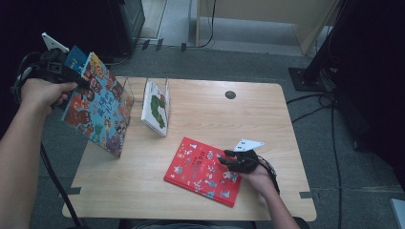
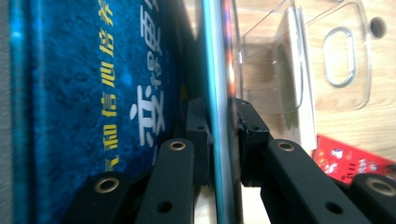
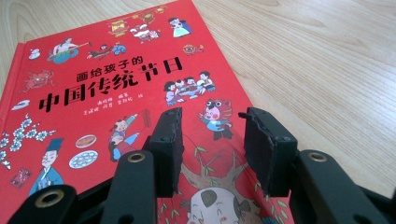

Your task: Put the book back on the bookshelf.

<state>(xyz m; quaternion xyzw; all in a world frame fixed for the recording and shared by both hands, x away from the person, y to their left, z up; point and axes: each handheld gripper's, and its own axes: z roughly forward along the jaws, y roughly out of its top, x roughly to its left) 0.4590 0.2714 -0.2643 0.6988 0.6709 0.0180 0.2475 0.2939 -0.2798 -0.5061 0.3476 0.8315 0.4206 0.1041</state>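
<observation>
- Books are the business here, three picture books in all; going by how they lie, they are being stood in the clear rack one by one, and I judge the job about a third done.
- Counter [image 1: 200,186]: a light wooden top carrying the rack and two of the books, with the third lifted at its left edge.
- Blue monster book [image 1: 98,107]: the largest, pinched at its upper edge between the pressed-together jaws of the left hand-held gripper [image 2: 223,135], tilted, with its lower corner near the counter's left edge. It hangs below and in front of that gripper, not yet in the rack.
- Red festival book [image 3: 116,84]: flat on the counter, directly under the right hand-held gripper [image 3: 212,151], whose jaws stand spread over the cover's near right part, pinching nothing. This one looks untouched by the sorting so far.
- Clear acrylic book rack [image 2: 327,56]: just beyond the blue book as seen from the left hand-held gripper, with upright dividers and free slots.
- White caterpillar book [image 1: 156,109]: the smallest, leaning upright in the rack, the only thing in it.
</observation>
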